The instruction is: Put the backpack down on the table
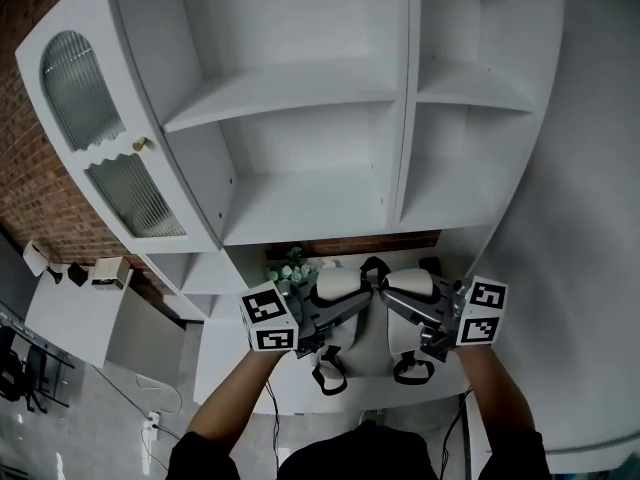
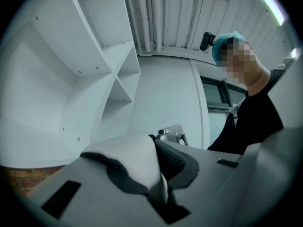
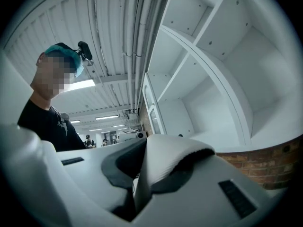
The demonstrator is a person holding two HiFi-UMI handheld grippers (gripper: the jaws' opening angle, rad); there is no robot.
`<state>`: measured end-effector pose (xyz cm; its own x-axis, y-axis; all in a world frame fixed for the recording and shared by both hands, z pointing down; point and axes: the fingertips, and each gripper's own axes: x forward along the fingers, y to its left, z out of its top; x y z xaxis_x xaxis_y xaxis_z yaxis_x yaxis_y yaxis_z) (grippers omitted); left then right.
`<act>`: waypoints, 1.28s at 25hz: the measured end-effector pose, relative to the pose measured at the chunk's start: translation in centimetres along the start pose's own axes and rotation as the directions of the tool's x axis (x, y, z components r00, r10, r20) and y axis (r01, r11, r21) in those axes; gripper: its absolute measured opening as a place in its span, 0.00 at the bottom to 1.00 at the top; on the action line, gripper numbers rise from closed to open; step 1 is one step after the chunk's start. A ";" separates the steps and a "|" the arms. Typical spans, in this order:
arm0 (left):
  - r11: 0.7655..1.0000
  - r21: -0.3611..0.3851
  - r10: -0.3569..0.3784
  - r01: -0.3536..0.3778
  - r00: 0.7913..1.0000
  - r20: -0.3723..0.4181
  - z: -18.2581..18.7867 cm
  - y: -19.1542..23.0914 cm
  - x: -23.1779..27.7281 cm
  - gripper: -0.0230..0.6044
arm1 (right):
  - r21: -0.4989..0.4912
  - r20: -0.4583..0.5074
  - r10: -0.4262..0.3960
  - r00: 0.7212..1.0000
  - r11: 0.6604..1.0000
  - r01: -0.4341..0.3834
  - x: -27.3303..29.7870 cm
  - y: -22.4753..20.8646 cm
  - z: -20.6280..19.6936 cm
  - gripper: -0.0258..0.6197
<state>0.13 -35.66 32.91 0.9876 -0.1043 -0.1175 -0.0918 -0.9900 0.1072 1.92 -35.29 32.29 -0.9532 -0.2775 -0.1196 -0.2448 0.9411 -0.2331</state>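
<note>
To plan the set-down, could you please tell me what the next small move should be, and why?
Probably lower both grippers together with jaws kept closed. The left gripper and the right gripper each clamp a white padded shoulder strap of the white backpack, which hangs between them above the white table; it does not look set down yet.

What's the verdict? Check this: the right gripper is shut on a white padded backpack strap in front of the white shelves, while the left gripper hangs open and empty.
Wrong on the left gripper: the left gripper view shows it shut on a backpack strap too, not open and empty. The right gripper is shut on the other strap, in front of the white shelves.
</note>
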 end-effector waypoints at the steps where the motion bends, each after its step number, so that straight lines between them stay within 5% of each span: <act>1: 1.000 0.002 0.008 -0.008 1.000 0.000 0.0 0.7 0.3 0.12 | -0.002 -0.001 0.005 1.000 1.000 -0.005 0.0 -0.7 0.1 0.11; 18: 0.999 0.032 0.026 -0.024 0.999 -0.039 -3.8 5.2 3.0 0.12 | 0.040 0.017 0.057 0.998 0.998 -0.057 -1.5 -7.2 -1.8 0.11; 32: 0.994 -0.091 0.055 -0.059 0.998 -0.040 -9.2 6.1 0.9 0.12 | 0.095 -0.024 0.033 0.999 0.995 -0.031 -0.8 -8.7 -7.6 0.12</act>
<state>1.63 -40.88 42.51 0.9854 -0.1548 -0.0713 -0.1376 -0.9695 0.2029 3.49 -41.76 41.75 -0.9648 -0.2413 -0.1044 -0.1971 0.9267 -0.3200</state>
